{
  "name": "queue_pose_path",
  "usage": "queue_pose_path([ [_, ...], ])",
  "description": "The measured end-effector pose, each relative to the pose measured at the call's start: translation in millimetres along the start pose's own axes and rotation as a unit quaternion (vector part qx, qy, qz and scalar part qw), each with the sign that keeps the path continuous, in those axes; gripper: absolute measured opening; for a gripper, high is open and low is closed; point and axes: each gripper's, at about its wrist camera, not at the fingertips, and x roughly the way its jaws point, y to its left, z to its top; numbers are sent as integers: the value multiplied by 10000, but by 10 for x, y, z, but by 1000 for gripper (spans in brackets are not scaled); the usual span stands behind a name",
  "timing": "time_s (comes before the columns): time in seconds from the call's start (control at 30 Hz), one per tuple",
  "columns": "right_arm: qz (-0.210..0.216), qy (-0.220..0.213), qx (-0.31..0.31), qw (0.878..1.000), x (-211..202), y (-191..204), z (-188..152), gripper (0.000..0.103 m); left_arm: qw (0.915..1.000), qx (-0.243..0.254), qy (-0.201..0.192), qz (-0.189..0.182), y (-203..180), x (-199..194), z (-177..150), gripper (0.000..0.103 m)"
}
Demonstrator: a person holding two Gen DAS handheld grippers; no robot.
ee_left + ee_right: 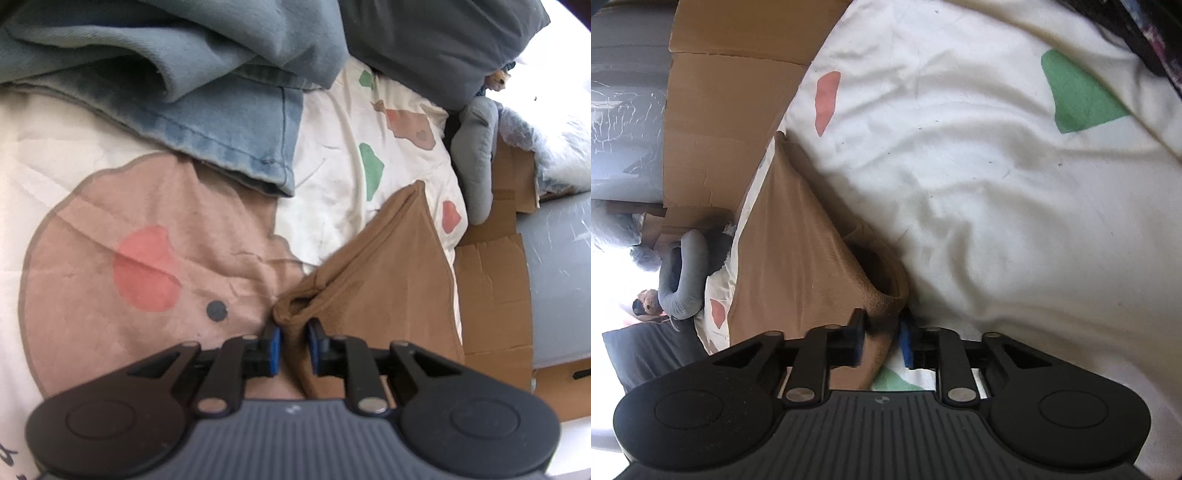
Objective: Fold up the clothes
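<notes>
Here, both grippers (294, 345) (882, 341) are pinching the soft, light brown cloth (388, 273) by its hem, lower centre.

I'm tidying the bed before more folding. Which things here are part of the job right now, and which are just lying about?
In the job:
brown garment
left gripper
right gripper

Lying about:
jeans
cardboard box
dark pillow

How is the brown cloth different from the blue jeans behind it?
The brown cloth is plain tan with a soft, smooth look; the blue jeans are faded denim with visible stitched seams. The brown cloth's edge sits between the left gripper fingers; the jeans lie untouched, partly under a grey-blue garment. Both rest on the patterned bedspread.
</notes>
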Motion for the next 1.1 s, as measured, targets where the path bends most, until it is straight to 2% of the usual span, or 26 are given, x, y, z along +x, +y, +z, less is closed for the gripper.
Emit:
queue_pose_path([
  [0.03, -8, 1, -8, 10000, 19, -7, 2, 26, 10000, -3, -6, 1, 3, 8, 1, 17],
  [0.37, -2, -109, -152, 9998, 53, 10, -16, 24, 10000, -28, -74, 58, -15, 54, 7, 16],
  [0.4, -5, -117, -144, 9998, 45, 19, -12, 14, 9999, -37, -69, 73, -21, 46, 10, 14],
  [0.47, -29, -148, -141, 9998, 19, 49, 3, 4, 9999, -55, -65, 106, -33, 26, 15, 9],
  [0.5, -56, -170, -153, 9997, 0, 76, 15, 3, 9999, -41, -58, 142, -45, 16, 16, 8],
  [0.87, -670, -361, -234, 9968, -243, 402, 118, 1, 9984, 22, -37, 568, -335, -189, 62, 4],
  [1.1, -746, -435, -319, 9958, -405, 535, 159, 1, 9977, 24, 58, 670, -496, -361, 51, 4],
])
